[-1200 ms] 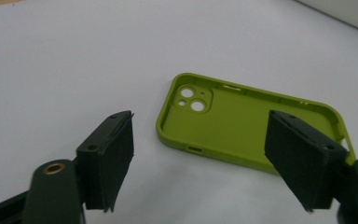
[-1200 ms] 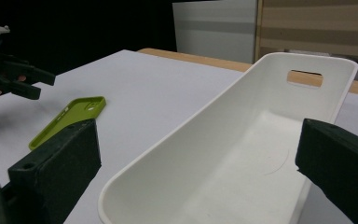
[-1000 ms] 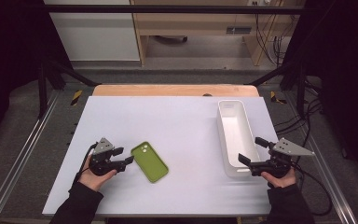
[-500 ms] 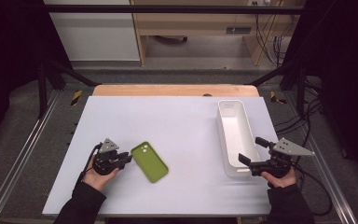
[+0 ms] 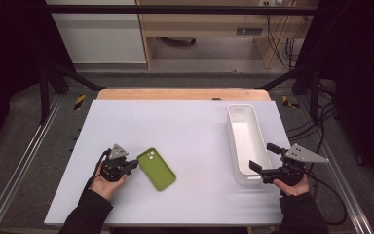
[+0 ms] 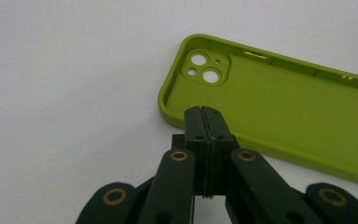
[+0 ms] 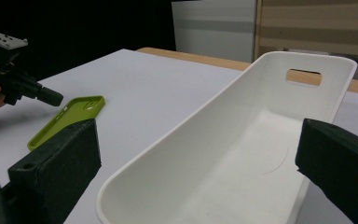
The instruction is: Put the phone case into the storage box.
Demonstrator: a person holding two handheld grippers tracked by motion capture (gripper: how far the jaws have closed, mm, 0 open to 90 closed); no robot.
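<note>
I log the left gripper (image 5: 132,164) low over the white table (image 5: 190,131), near its front-left part, with its tips just beside the near-left edge of the green phone case (image 5: 156,168). Its jaws have just been closing and now stand pressed flat together; in the left gripper view the two black pads (image 6: 204,122) meet with nothing between them, their tips in front of the case's long rim and not gripping it. The green phone case (image 6: 279,102) lies flat on the table, open side up, its camera cut-outs at the end farther from me, slanted so that this end points up and to the left in the high view. I see the right gripper (image 5: 262,158) at the front-right, jaws spread wide, one on either side of the near end of the white bin (image 5: 246,146); in the right gripper view the bin's rounded near wall (image 7: 168,172) sits between the two jaws, and I cannot tell whether either pad touches it. The bin stands lengthwise near the table's right edge, well apart from the case. The right hand (image 5: 292,186) holds its tool just off the table's front-right corner.
</note>
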